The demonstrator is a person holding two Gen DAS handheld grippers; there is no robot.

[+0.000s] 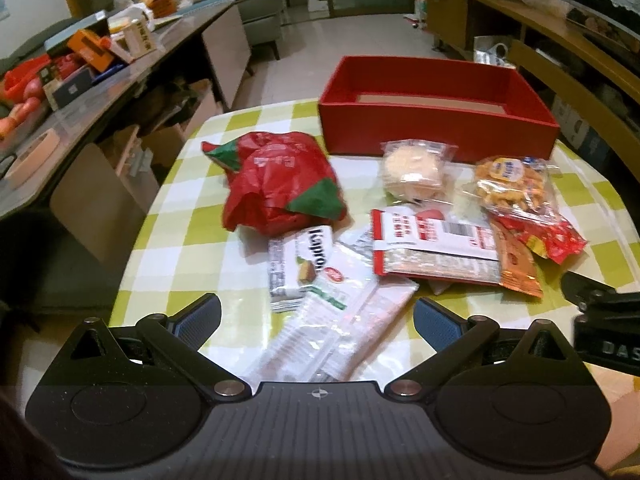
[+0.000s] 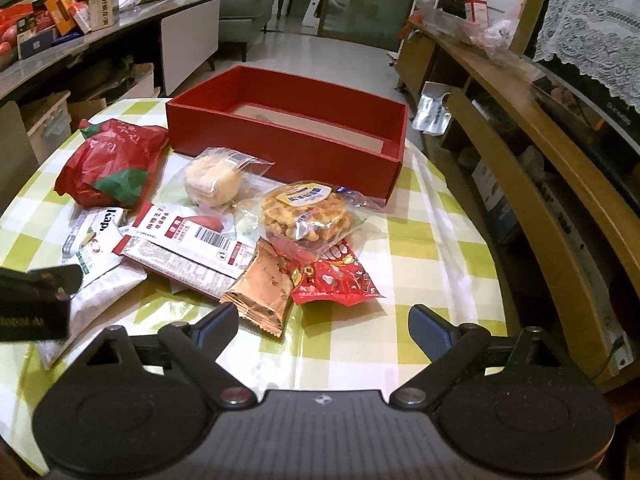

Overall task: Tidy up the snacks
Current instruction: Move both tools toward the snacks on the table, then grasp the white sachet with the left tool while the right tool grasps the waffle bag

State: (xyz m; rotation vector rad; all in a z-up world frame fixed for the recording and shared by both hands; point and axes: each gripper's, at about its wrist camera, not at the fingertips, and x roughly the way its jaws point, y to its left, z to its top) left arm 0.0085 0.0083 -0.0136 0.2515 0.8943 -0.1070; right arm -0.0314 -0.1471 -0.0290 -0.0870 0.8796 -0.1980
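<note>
Snacks are lying loose on the checked tablecloth [image 2: 420, 248], none of them yet in the red box [image 1: 436, 128], so by my reading the sorting is only beginning.

Left gripper [image 1: 316, 318] is hovering with its jaws spread wide and holding nothing; directly between and under its fingers is lying a long white wrapper [image 1: 332, 332], with a white wafer pack [image 1: 304, 268] just ahead of it. Further ahead and to its left a crumpled red-and-green bag [image 1: 276, 184] is sitting, and beyond that the box is standing open.

Right gripper [image 2: 324, 320] is likewise gaping wide and empty. Just ahead of its left finger a copper-coloured sachet [image 2: 264, 288] is lying, touching a red candy packet [image 2: 340, 280]; beyond those, a clear bag of golden crisps [image 2: 308, 208] and a wrapped round pastry [image 2: 216, 184] are resting close to the box's near wall.

For a clean pick, I would be lowering each gripper over a single flat packet, closing across its narrow width, since the overlapping wrappers are likely to slide or lift together.
</note>
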